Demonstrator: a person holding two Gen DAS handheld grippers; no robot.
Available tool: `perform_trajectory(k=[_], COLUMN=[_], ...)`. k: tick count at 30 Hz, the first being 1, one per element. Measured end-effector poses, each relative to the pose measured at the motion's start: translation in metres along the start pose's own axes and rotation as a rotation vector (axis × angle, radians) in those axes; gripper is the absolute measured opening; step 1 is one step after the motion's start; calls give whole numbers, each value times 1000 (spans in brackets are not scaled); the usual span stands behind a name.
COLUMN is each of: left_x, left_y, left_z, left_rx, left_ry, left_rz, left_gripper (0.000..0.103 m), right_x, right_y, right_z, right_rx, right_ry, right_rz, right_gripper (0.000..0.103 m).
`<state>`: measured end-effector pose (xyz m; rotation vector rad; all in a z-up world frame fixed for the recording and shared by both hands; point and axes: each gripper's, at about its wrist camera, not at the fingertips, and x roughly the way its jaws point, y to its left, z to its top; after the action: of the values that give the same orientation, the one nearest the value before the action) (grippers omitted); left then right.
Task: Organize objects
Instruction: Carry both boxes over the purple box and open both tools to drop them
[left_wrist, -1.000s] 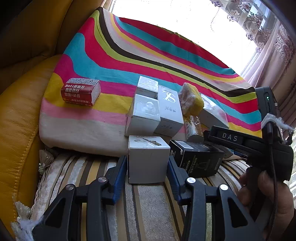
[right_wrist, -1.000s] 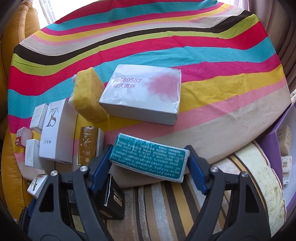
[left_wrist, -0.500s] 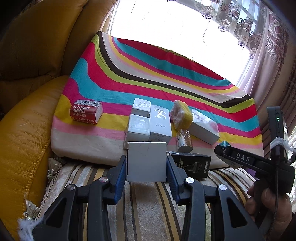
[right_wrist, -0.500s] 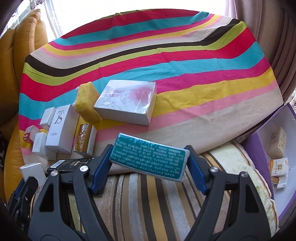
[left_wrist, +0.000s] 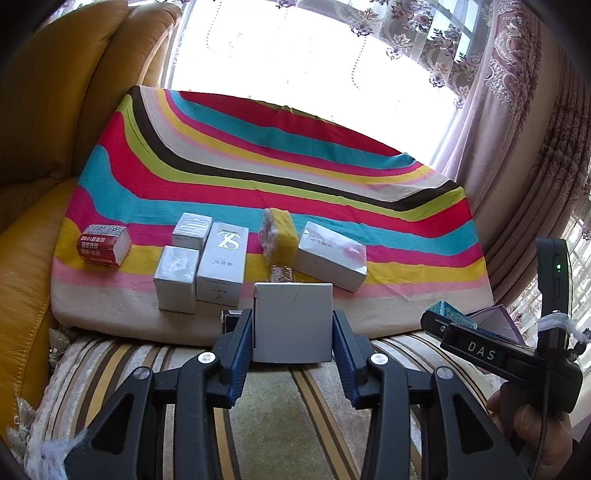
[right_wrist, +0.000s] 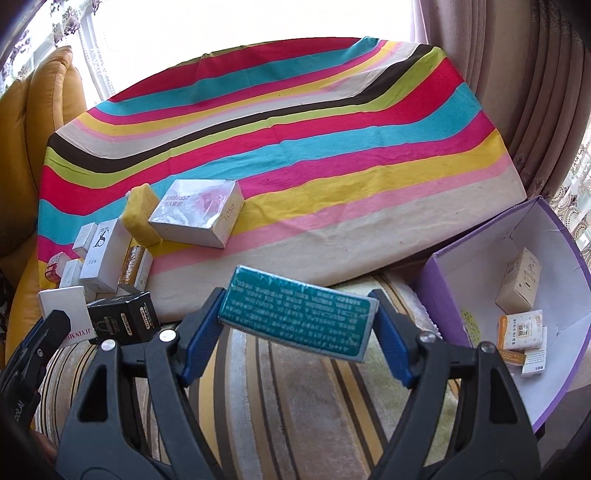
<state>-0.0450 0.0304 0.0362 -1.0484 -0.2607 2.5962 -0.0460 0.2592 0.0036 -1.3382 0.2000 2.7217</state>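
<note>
My left gripper (left_wrist: 292, 343) is shut on a white square box (left_wrist: 292, 322), held off the striped sofa seat. My right gripper (right_wrist: 295, 328) is shut on a flat teal box (right_wrist: 297, 318), lifted and tilted above the seat; it shows at the right of the left wrist view as the teal box (left_wrist: 451, 313). On the striped cloth (right_wrist: 295, 147) lie a white wrapped box (right_wrist: 197, 212), a yellow sponge (right_wrist: 140, 214), a tall white box (left_wrist: 222, 264), two small white boxes (left_wrist: 176, 278) and a red box (left_wrist: 103, 245). A black box (right_wrist: 125, 318) stands at the cloth's front edge.
A purple box (right_wrist: 517, 236) with a white inside stands at the right, holding several small cartons (right_wrist: 519, 284). A yellow leather cushion (left_wrist: 26, 280) borders the left. Curtains (left_wrist: 517, 147) hang at the right. A hand (left_wrist: 532, 435) holds the right gripper.
Both grippers have risen and pulled back from the cloth with their boxes. The right gripper has swung right, so the purple box now fills more of its view.
</note>
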Motion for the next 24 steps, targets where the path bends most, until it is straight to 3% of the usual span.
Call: perform_trajectory(k=[13,19,24], left_x=[36,51,62], left_y=[-83,-117,-143], left_z=[-10,-14,-16], left_rx=[128,172,222], left_ry=[106,169,204], left_rz=[-128,-255,-298], left_gripper=[42,42,42], right_x=[-21,-32,-37], right_y=[-83,-118,-151], right_z=[-9,-14,-16], right_rx=[81,109,148], right_ry=[-20,-31,-36], right_rz=[-39,-57,-76], right_gripper=[79,79,79])
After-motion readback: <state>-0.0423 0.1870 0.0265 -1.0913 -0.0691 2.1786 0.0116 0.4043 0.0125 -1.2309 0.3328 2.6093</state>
